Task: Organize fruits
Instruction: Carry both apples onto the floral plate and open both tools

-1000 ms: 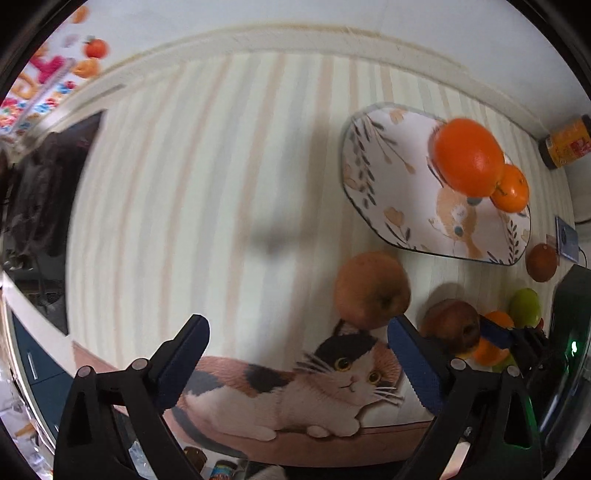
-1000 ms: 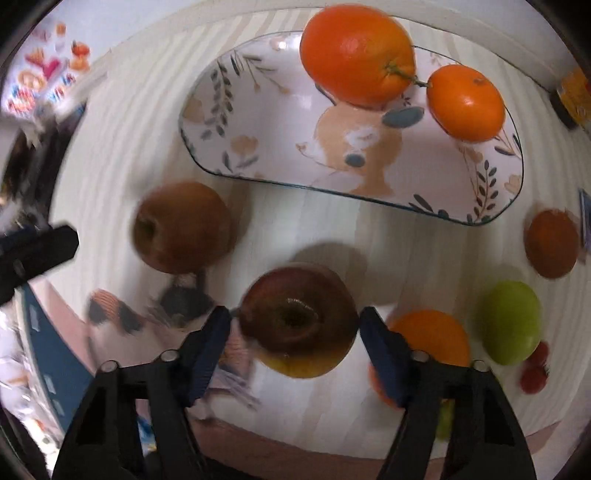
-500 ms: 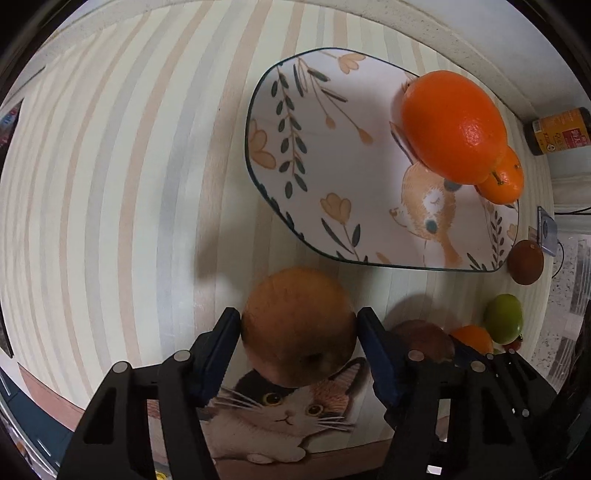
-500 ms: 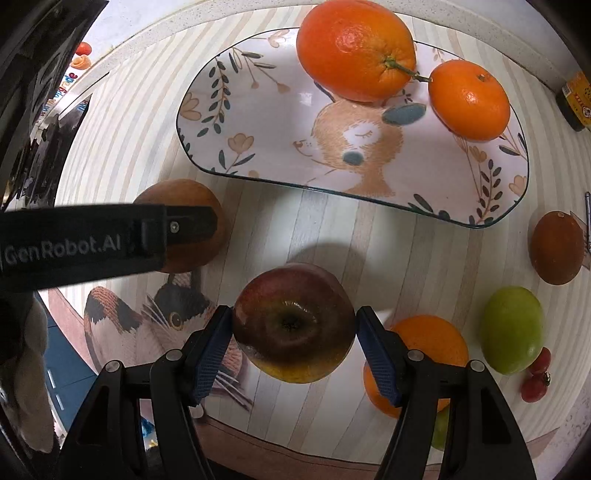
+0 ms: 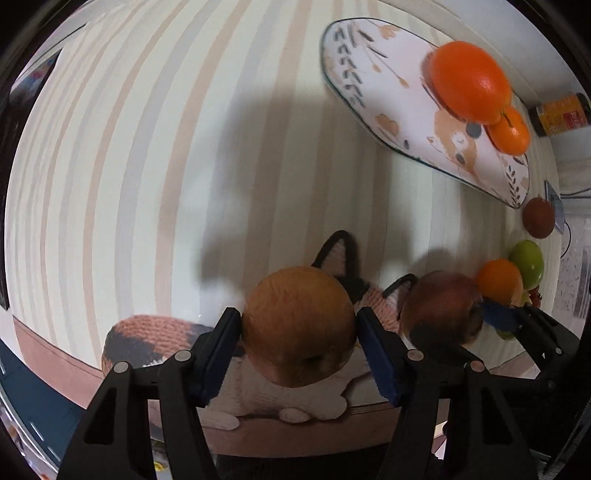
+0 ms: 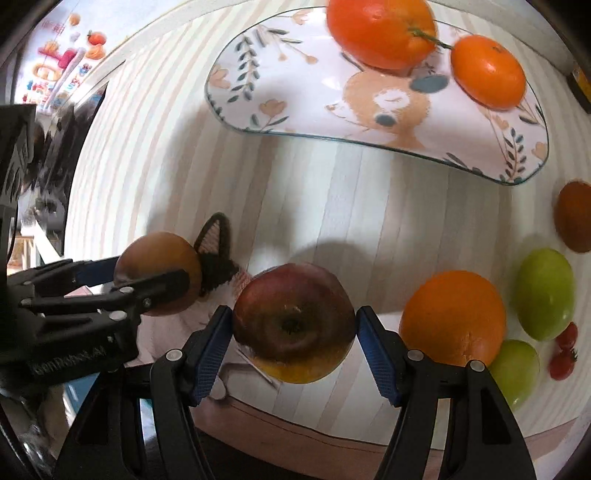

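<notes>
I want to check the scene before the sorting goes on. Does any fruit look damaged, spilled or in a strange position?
Nothing stands out. The left claw grips a whole brown apple, and the right claw grips a whole red apple. Two oranges sit on the plate; the other fruit rests on the striped mat.

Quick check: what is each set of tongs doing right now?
Left tongs: just closed, shut on the brown apple.
Right tongs: shut on the red apple.

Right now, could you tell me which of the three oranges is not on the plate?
The orange lying on the striped mat beside the green fruit; the other two, the large orange and small orange, sit on the plate.
</notes>
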